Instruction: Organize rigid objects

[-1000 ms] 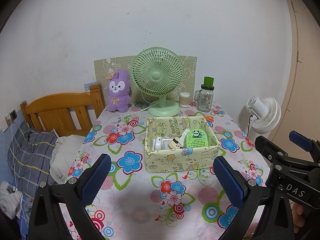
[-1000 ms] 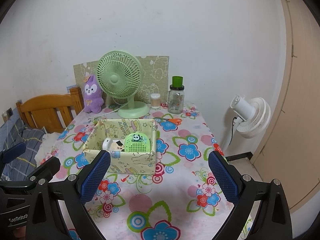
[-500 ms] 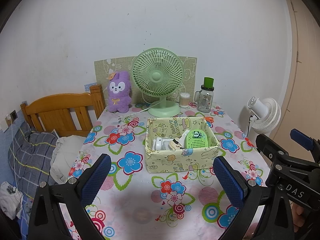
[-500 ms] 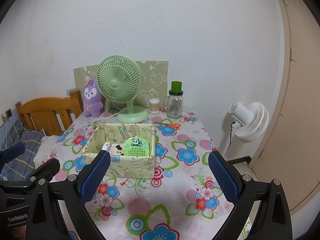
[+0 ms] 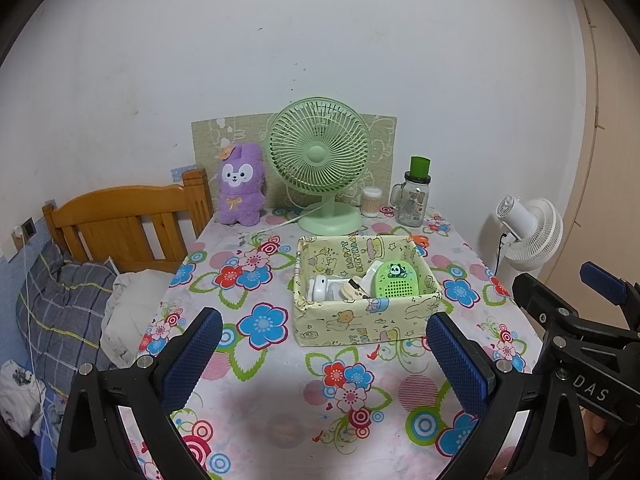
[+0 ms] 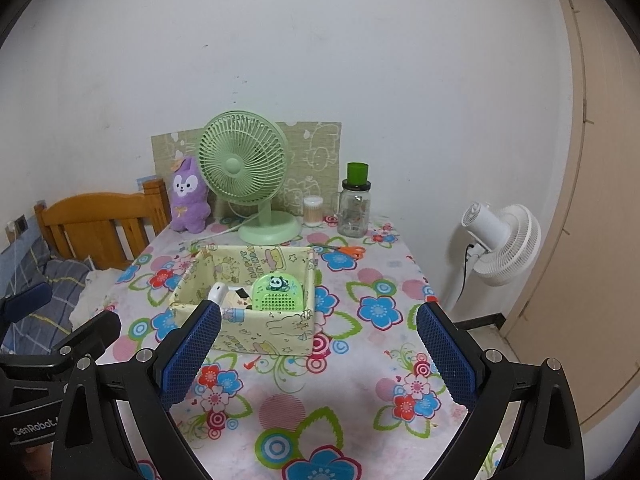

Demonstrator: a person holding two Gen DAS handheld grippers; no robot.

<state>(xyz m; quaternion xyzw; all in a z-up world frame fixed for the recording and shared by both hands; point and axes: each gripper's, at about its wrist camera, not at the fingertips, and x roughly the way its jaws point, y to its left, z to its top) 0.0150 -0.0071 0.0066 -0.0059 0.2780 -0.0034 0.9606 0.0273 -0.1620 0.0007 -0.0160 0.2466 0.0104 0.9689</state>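
A yellow cartoon-print box (image 5: 366, 300) sits mid-table on the flowered cloth (image 5: 280, 392), already holding a green panda-faced gadget (image 5: 396, 280) and some white and cream odds and ends (image 5: 332, 289).

The gadget leans upright against the box's right wall, the white pieces lying beside it to the left. Since a second ago both views have drawn back a little, so the box looks smaller and farther off; nothing inside it has shifted. The left gripper (image 5: 322, 356) and right gripper (image 6: 316, 354) hang over the near table with fingers spread wide, grasping nothing. Behind the box stand a green desk fan (image 5: 320, 160), a purple plush rabbit (image 5: 241, 186), a jar with a green lid (image 5: 414, 196) and orange-handled scissors (image 6: 346, 251). A white floor fan (image 6: 502, 240) stands off the table's right side.
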